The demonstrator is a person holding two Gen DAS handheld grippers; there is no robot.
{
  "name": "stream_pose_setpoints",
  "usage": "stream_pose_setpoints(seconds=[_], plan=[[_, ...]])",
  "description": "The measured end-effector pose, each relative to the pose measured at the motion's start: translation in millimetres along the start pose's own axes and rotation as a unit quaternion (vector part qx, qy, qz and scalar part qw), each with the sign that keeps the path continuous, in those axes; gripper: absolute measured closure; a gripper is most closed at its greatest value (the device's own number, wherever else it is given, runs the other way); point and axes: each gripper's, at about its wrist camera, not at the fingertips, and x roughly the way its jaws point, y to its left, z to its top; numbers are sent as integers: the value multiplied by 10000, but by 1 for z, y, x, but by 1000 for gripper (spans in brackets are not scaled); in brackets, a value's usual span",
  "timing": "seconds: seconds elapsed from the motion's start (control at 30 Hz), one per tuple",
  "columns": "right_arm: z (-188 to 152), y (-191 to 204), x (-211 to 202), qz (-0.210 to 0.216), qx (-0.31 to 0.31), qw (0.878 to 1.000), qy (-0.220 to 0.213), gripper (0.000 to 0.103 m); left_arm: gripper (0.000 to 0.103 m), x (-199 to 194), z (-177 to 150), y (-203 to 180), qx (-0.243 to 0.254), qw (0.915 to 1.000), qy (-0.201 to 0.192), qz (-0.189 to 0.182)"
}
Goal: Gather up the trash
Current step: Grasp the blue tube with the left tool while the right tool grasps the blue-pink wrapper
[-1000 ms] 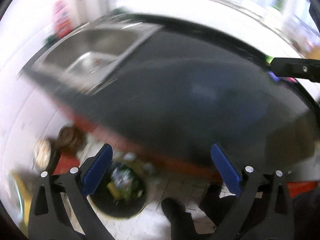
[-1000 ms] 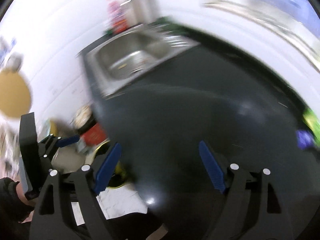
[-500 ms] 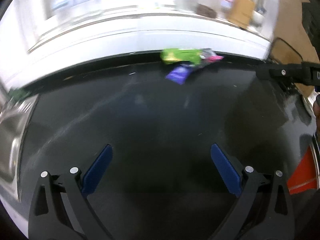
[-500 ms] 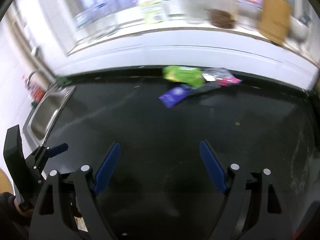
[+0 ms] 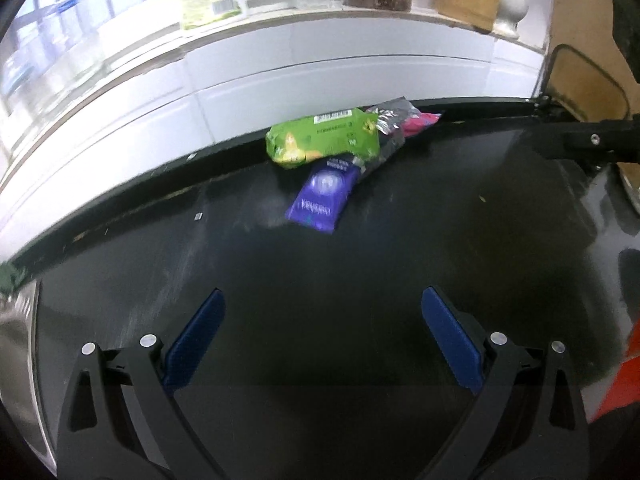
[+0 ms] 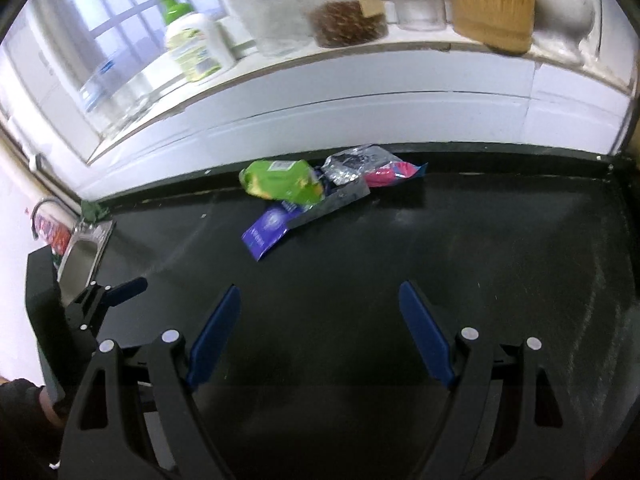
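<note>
Broadly, two wrist views look down over a black countertop [image 5: 280,320] toward a white tiled wall with a window ledge above it. Starting at the far left, the right wrist view shows a steel sink [image 6: 82,254] set into the counter's end, and nearer the camera the left gripper [image 6: 116,292] seen from the side, carried by a hand in a dark sleeve [image 6: 20,400]. On the ledge stand a white bottle with a green cap [image 6: 192,44], a clear container, a jar of brown contents [image 6: 348,24] and a wooden board [image 6: 492,4] leaning upright. Moving to the middle, the trash lies in a small heap at the back of the counter, close against the wall: a green wrapper [image 5: 324,142] partly overlaps a purple wrapper [image 5: 324,196] that reaches toward the camera, with a silver foil wrapper [image 5: 390,118] and a pink wrapper [image 5: 420,124] just to the right, touching the pile. In its own view the left gripper [image 5: 322,334] holds its blue-padded jaws wide apart with only bare counter between them, well short of the wrappers. The right gripper [image 6: 320,330] likewise has its jaws spread with nothing between them. At the right edge of the left wrist view, part of the right gripper's black frame juts in.
</note>
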Motion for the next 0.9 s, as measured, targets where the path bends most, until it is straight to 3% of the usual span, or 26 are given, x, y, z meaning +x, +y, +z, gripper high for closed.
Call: stream_pose_setpoints(seconds=[0.23, 0.43, 0.63, 0.67, 0.73, 0.8, 0.83, 0.87, 0.9], plan=[[51, -34, 59, 98, 301, 9995, 69, 24, 8, 74, 47, 3, 184, 9997, 128, 7], [86, -79, 120, 180, 785, 9965, 241, 24, 16, 126, 72, 6, 255, 9993, 237, -126], [99, -99, 161, 509, 1135, 9915, 392, 29, 21, 149, 79, 2, 407, 9985, 247, -276], [99, -100, 165, 571, 1175, 9906, 407, 31, 24, 150, 79, 2, 397, 9985, 251, -296], [100, -99, 173, 710, 1217, 9890, 461, 48, 35, 149, 81, 0, 385, 9978, 236, -488], [98, -96, 180, 743, 1195, 9885, 560, 60, 40, 147, 80, -2, 441, 9974, 273, -496], [96, -95, 180, 801, 1221, 9878, 543, 73, 58, 144, 79, -3, 460, 9971, 273, -544], [96, -95, 180, 845, 1248, 9871, 535, 75, 79, 141, 79, -5, 516, 9970, 253, -524], [94, -93, 176, 874, 1247, 9871, 499, 91, 89, 139, 77, -8, 580, 9965, 308, -514]])
